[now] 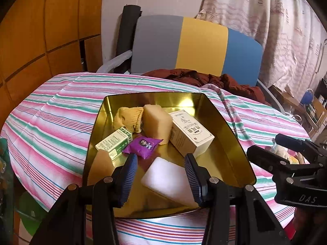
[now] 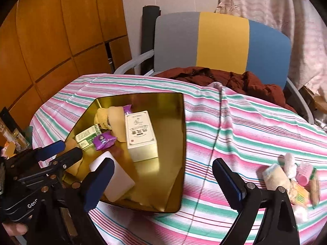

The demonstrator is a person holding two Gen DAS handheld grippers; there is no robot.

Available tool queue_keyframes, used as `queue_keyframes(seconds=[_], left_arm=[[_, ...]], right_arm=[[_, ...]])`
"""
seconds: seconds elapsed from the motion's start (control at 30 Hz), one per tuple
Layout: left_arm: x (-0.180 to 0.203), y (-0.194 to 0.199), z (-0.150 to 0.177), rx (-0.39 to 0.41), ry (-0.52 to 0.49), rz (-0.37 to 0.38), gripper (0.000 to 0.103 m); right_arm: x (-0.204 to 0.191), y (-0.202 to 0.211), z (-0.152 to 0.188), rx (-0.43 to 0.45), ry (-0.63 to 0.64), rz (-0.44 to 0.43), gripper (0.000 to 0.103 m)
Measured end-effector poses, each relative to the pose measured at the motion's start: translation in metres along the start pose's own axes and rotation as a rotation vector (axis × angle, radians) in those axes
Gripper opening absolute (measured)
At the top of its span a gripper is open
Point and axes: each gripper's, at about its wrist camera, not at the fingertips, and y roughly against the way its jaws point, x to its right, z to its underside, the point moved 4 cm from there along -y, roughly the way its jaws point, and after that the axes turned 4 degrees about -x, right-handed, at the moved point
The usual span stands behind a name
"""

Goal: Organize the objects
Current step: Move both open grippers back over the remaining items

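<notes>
Hovering over the near rim of the gold tin tray, the left gripper spreads its fingers wide and holds nothing; a white block lies beneath them. Within the tray, a cream carton sits at 2 o'clock, a purple sachet at centre, a green-and-white box at 9 o'clock. The right gripper, fingers likewise wide and empty, hangs above the striped desk; small loose items lie at its 3 o'clock.
</notes>
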Motion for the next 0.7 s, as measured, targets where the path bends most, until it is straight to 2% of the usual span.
queue_keyframes(seconds=[0.27, 0.7], left_arm=[[0.016, -0.003, 0.004, -0.013, -0.043, 0.031, 0.048], [0.043, -0.011, 0.011, -0.049, -0.113, 0.072, 0.048]], right_arm=[[0.023, 0.001, 0.009, -0.007, -0.021, 0.053, 0.098], [0.080, 0.002, 0.030, -0.040, -0.137, 0.119, 0.098]])
